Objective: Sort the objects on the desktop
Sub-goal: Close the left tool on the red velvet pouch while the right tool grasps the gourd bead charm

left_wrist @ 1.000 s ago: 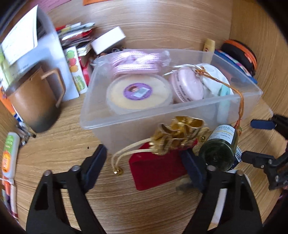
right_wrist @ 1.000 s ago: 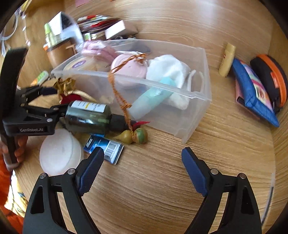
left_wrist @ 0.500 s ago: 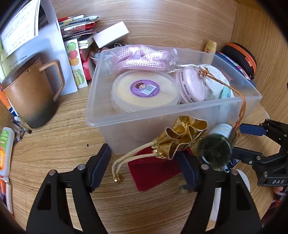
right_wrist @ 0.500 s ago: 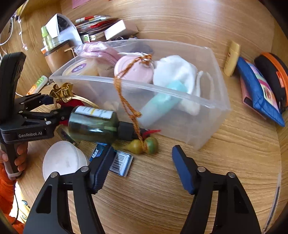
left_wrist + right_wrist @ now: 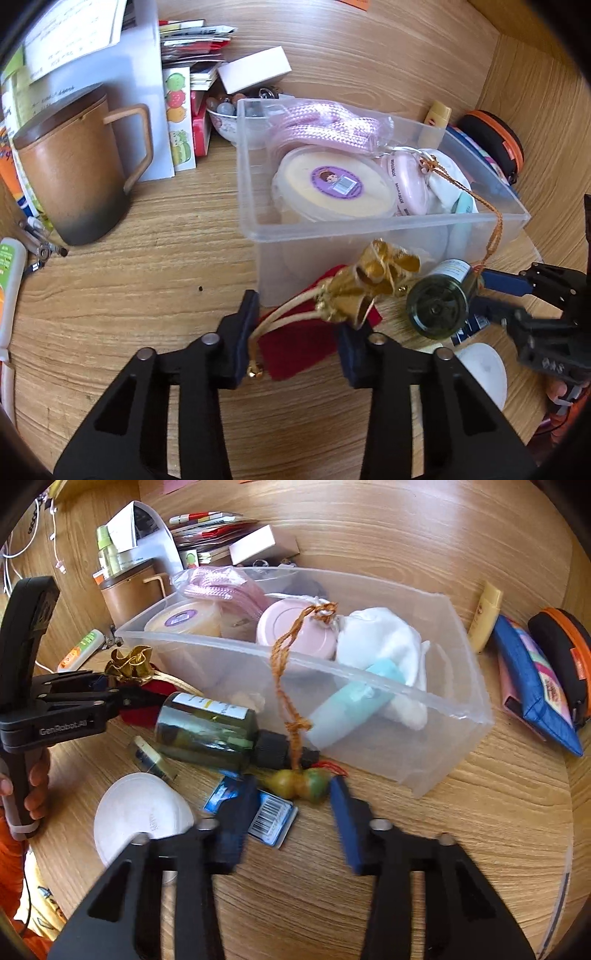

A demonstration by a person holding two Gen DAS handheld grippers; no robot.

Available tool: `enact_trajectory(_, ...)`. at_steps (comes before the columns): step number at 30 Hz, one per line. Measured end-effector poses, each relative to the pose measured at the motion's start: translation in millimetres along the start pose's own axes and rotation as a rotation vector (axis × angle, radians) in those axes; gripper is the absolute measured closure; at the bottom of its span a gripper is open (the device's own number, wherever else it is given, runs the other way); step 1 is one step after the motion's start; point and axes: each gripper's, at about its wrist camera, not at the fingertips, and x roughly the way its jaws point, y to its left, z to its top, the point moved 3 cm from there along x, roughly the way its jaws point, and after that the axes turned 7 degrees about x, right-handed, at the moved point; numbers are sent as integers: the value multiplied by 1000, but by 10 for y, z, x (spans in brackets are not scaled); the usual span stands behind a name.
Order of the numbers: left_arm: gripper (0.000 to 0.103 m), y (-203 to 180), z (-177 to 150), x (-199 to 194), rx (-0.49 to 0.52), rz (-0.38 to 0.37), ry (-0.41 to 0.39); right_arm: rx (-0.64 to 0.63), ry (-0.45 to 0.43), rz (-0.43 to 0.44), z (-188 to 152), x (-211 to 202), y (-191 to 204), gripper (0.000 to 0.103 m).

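A clear plastic bin (image 5: 369,236) (image 5: 454,716) holds a pink cord, a round yellow tub, a pink compact and a white cloth. A red pouch with a gold top (image 5: 354,288) (image 5: 129,664) lies against the bin's front wall. My left gripper (image 5: 295,332) (image 5: 107,690) is half closed around the pouch, jaws straddling it. A dark green bottle (image 5: 439,306) (image 5: 210,731) lies beside it. A small gourd charm (image 5: 299,781) on an orange cord hangs from the bin rim. My right gripper (image 5: 291,812) (image 5: 491,291) is narrowed around the charm, its pads not touching it.
A brown mug (image 5: 74,173) stands left with papers and boxes behind it. A white round lid (image 5: 140,816) and a blue barcode packet (image 5: 266,816) lie near the bottle. A blue pouch (image 5: 535,686), an orange-rimmed case (image 5: 561,653) and a yellow tube (image 5: 487,616) lie right of the bin.
Both grippers have moved forward and narrowed: the left around the red pouch, the right around the gourd charm. The bottle and bin have not moved.
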Motion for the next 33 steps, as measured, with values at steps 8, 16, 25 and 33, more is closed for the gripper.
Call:
enact_trajectory(8, 80, 4, -90, -129, 3, -4, -20, 5, 4, -31, -31, -46, -99, 79)
enact_trajectory(16, 80, -113, -74, -86, 49, -17, 10, 30, 57, -37, -105, -66, -221, 85)
enact_trajectory(25, 71, -301, 118, 46, 109, -32, 21, 53, 68, 11, -15, 30, -150, 78)
enact_trajectory(33, 71, -420, 111, 76, 147, -49, 4, 52, 61, 12, 19, 84, -88, 72)
